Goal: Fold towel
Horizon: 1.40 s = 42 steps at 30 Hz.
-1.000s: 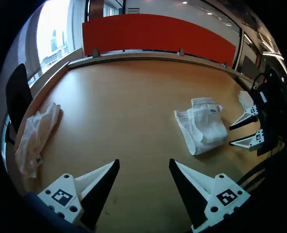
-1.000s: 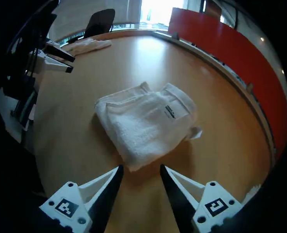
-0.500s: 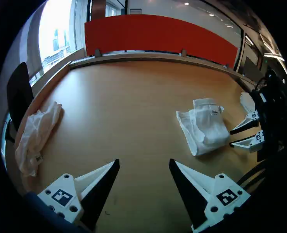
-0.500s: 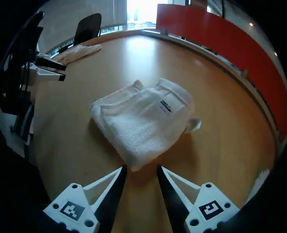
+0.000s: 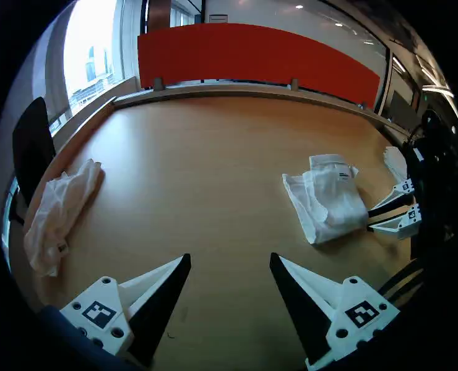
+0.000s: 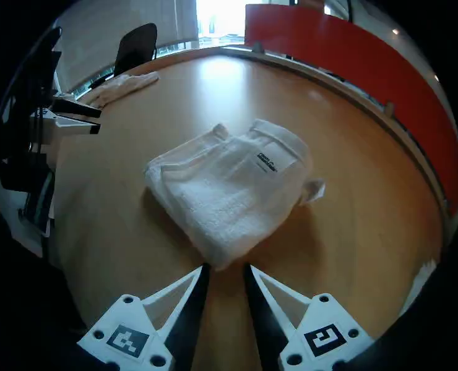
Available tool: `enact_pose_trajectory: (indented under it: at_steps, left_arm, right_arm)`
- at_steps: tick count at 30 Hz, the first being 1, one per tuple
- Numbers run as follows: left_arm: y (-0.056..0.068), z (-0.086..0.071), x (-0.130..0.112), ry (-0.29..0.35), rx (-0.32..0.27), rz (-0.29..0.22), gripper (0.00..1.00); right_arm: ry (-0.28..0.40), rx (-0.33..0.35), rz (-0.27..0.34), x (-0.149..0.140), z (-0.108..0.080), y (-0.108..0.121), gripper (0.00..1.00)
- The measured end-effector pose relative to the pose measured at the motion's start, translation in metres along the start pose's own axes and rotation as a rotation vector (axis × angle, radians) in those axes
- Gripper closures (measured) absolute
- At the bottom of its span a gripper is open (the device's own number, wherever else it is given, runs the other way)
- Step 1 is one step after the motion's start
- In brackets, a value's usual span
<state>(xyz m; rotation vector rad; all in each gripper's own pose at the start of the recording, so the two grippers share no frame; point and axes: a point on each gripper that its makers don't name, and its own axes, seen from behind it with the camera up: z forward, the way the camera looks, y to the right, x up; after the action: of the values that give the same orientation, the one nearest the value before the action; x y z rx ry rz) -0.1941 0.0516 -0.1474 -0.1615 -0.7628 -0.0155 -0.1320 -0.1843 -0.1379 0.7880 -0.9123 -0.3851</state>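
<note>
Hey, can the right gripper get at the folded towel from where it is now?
Probably yes. The right gripper sits just short of the folded towel, aimed at its near corner, with nothing on the table between them.

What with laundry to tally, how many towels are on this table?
3. A folded towel lies just ahead of the right claw; a crumpled towel sits at the table edge near the chair; a third white cloth, partly hidden at the opposite edge, is probably a towel.
</note>
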Motion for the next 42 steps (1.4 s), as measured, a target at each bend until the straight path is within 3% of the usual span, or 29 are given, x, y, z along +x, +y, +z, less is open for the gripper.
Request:
enact_pose_trajectory:
  at_steps: [1, 5, 11, 16, 26, 32, 42]
  left_arm:
    - [0.0, 0.0, 0.0, 0.0, 0.0, 0.001, 0.05]
    - [0.0, -0.001, 0.001, 0.003, -0.001, 0.005, 0.05]
    - [0.0, -0.003, 0.0, 0.005, -0.002, 0.008, 0.05]
    - [-0.001, -0.003, 0.0, 0.006, -0.001, 0.011, 0.05]
    - [-0.001, -0.004, 0.002, 0.013, -0.004, 0.018, 0.05]
    - [-0.002, -0.005, 0.007, 0.026, -0.004, 0.018, 0.05]
    - [-0.001, -0.006, 0.025, 0.069, -0.008, 0.018, 0.05]
  right_arm:
    - [0.0, 0.001, 0.001, 0.0, 0.001, 0.0, 0.59]
    - [-0.001, 0.006, 0.008, -0.001, 0.005, -0.002, 0.74]
    - [0.002, 0.011, 0.014, -0.001, 0.006, -0.003, 0.78]
    - [0.001, 0.01, 0.014, -0.002, 0.005, -0.003, 0.9]
    - [0.029, 0.009, 0.001, 0.012, -0.005, 0.001, 0.93]
    - [0.073, -0.014, -0.049, 0.044, -0.02, 0.01, 0.94]
    - [0.15, -0.104, -0.223, 0.126, -0.059, 0.051, 0.94]
